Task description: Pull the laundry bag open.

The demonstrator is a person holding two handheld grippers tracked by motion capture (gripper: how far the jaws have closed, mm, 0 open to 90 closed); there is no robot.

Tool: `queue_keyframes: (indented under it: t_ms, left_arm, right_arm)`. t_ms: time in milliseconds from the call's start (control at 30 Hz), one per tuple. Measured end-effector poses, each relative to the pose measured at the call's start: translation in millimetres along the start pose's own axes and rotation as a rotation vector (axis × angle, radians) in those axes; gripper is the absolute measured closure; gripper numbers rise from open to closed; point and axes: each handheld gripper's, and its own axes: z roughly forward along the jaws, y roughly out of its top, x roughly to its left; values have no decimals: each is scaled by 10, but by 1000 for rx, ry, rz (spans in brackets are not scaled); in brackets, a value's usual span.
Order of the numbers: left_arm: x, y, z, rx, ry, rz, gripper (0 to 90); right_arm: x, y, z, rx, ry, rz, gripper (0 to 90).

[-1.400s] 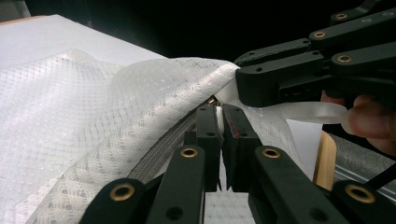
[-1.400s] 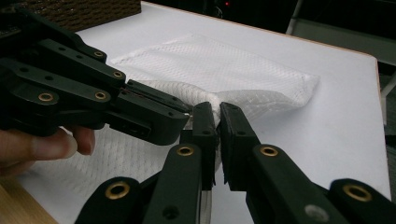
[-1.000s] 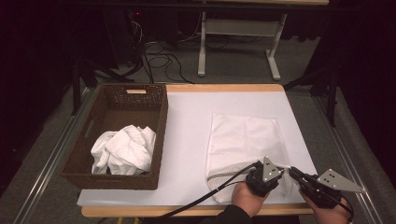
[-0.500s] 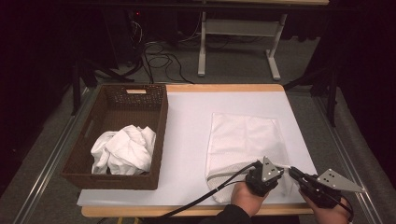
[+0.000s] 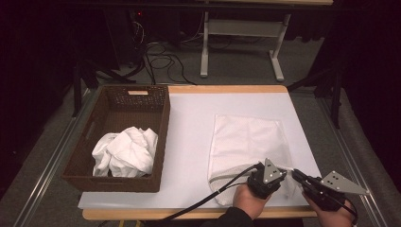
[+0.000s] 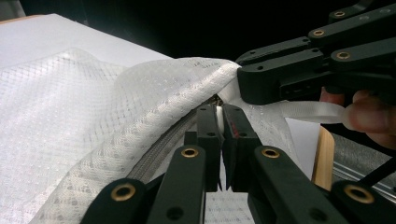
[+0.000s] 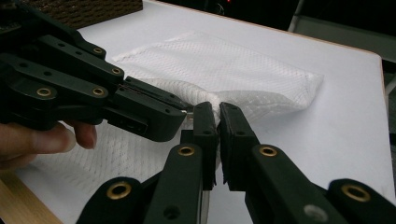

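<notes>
A white mesh bag [image 5: 246,142] lies flat on the right half of the white table, with its near right corner lifted. My left gripper [image 5: 283,169] comes in from the left and is shut on the bag's edge beside the zipper [image 6: 168,135]; its jaws [image 6: 219,116] pinch white fabric. My right gripper [image 5: 296,174] meets it from the right and is shut on the bunched corner of the bag [image 7: 210,99]. In the right gripper view its jaws [image 7: 215,111] almost touch the left gripper [image 7: 116,102]. A white strap loop [image 6: 313,110] hangs by the right gripper [image 6: 285,79].
A brown wicker basket [image 5: 161,118] stands at the table's left with crumpled white cloths [image 5: 125,151] inside. The wooden front edge [image 5: 142,213] of the table runs just below both hands. Cables and a metal stand's legs [image 5: 236,42] lie on the floor beyond the table.
</notes>
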Motion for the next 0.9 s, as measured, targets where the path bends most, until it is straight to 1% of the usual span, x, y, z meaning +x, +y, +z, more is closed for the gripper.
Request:
queue_keyframes:
  t_ms: [133, 167, 200, 233, 267, 300, 333, 367, 433, 533, 567, 600, 633, 667, 767, 867, 900]
  left_arm:
    - [2, -8, -6, 0, 3, 8, 864]
    - [17, -21, -19, -1, 35, 7, 864]
    - [17, -21, -19, -1, 35, 7, 864]
    - [54, -33, -33, -4, 35, -14, 864]
    - [85, -41, -48, 0, 29, -30, 864]
    - [89, -44, -70, 3, 31, -15, 864]
    - [89, -44, -70, 3, 31, -15, 864]
    - [81, -43, -82, 5, 38, -6, 864]
    - [102, -50, -94, 4, 37, -13, 864]
    - [123, -59, -110, 8, 36, -12, 863]
    - [134, -71, -133, 11, 39, -7, 864]
    - [142, -79, -148, 12, 34, -7, 864]
    - [148, -88, -165, 17, 44, -4, 864]
    - [162, -101, -183, 16, 51, -5, 864]
    - [232, -148, -246, 13, 55, -27, 863]
    - [257, -172, -287, 16, 56, -23, 864]
    - [257, -183, -323, 19, 58, -12, 864]
  right_arm:
    - [3, 0, 5, 3, 4, -2, 876]
    - [-3, 4, 0, -1, 0, -1, 878]
    - [-3, 4, 0, -1, 0, -1, 878]
    - [-57, 7, -32, -14, -4, 21, 878]
    - [-57, 7, -32, -14, -4, 21, 878]
    - [-95, -7, -52, -16, -10, 26, 879]
    - [-103, -13, -53, -15, -13, 27, 878]
    - [-100, -14, -52, -15, -13, 30, 878]
    - [-83, -5, -44, -18, -12, 21, 878]
    - [-55, -3, -39, -13, -8, 20, 877]
    - [-37, -2, -28, -12, -2, 4, 877]
    - [-32, 0, -25, -10, -3, 0, 877]
    - [-27, 1, -19, -10, 5, 2, 877]
    - [-23, -1, -18, -7, -2, -5, 877]
    - [-36, -3, -21, -4, -1, 8, 877]
    - [-38, -8, -15, -1, 1, 7, 877]
    - [-23, -4, -5, 3, 9, 2, 877]
